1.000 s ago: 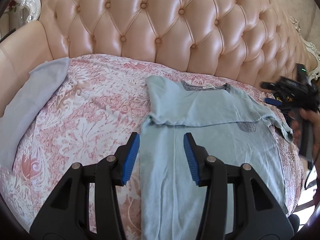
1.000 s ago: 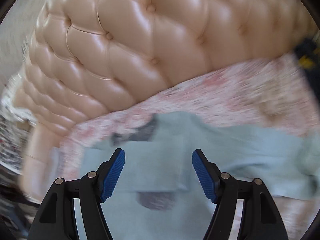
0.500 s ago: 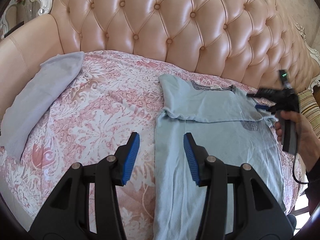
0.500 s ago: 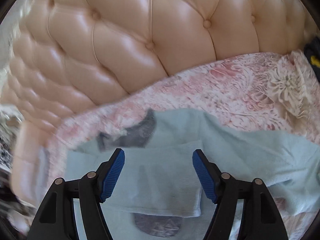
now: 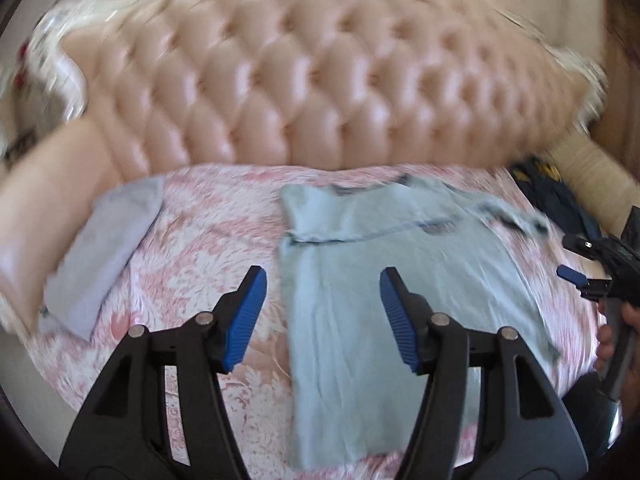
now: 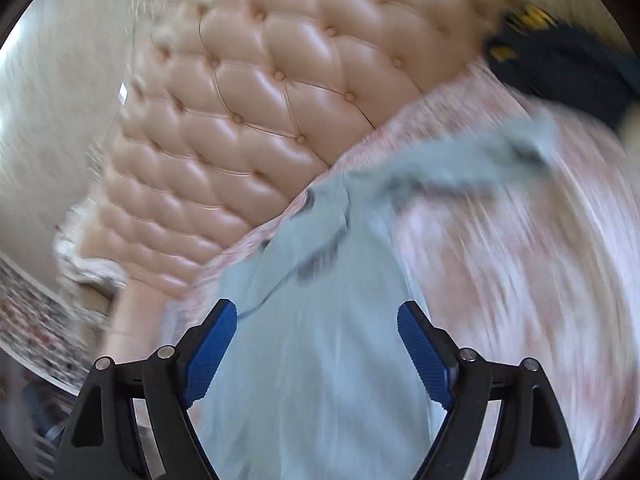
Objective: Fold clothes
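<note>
Softly spread before our left tongs [image 5: 322, 320], a pale blue shirt [image 5: 384, 280] lies flat on the bed [image 5: 208, 240], one side folded in. Both tongs gape, holding nothing; our right tongs [image 6: 316, 354] hover above its body. Thin and limp, it should pinch best at a hem or sleeve edge.

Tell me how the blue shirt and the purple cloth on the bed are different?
The blue shirt lies in the middle of the bed, while the purple cloth sits at the left edge by the armrest. The shirt is spread long with one sleeve folded in; the cloth is a plain narrow bundle. The shirt looks bigger. Both rest flat on the pink flowered cover, untouched by tongs.
</note>
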Demonstrator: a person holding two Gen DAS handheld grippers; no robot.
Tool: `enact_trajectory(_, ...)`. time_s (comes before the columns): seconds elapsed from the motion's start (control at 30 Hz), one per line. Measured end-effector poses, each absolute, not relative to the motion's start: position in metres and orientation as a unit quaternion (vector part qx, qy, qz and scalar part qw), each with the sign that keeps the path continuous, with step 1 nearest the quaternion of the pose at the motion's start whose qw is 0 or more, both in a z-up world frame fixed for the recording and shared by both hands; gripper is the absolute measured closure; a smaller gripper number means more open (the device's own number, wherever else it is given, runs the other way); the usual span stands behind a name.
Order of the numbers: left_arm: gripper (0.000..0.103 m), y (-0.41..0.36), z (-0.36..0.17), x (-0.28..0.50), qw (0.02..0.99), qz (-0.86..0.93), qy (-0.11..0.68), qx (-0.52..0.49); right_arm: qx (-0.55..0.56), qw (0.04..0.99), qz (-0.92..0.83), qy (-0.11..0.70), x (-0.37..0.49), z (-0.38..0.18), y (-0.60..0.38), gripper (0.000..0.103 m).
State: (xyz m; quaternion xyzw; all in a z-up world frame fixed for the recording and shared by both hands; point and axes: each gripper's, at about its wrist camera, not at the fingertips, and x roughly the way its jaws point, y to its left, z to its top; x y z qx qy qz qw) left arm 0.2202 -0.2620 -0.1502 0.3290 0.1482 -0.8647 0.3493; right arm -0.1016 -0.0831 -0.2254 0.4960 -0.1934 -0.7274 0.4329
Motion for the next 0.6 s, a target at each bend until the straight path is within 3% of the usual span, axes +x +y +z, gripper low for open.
enact_trajectory(0.23,0.04,-0.198,-0.147,0.179,0.269,-0.896,0.058,0.347,0.47,0.468,-0.675,-0.323,-0.073,-0.262,0.004,0.018)
enact_trajectory(0.47,0.04,-0.208,-0.148,0.042,0.04,-0.905,0.262,0.332,0.392,0.479,-0.692,-0.371,-0.113,-0.253,0.029,0.018)
enact_trajectory(0.6,0.041,-0.226,-0.168,-0.081,-0.025,-0.864,0.349,0.361,0.37,0.458,-0.693,-0.417,-0.125,-0.262,0.055,0.017)
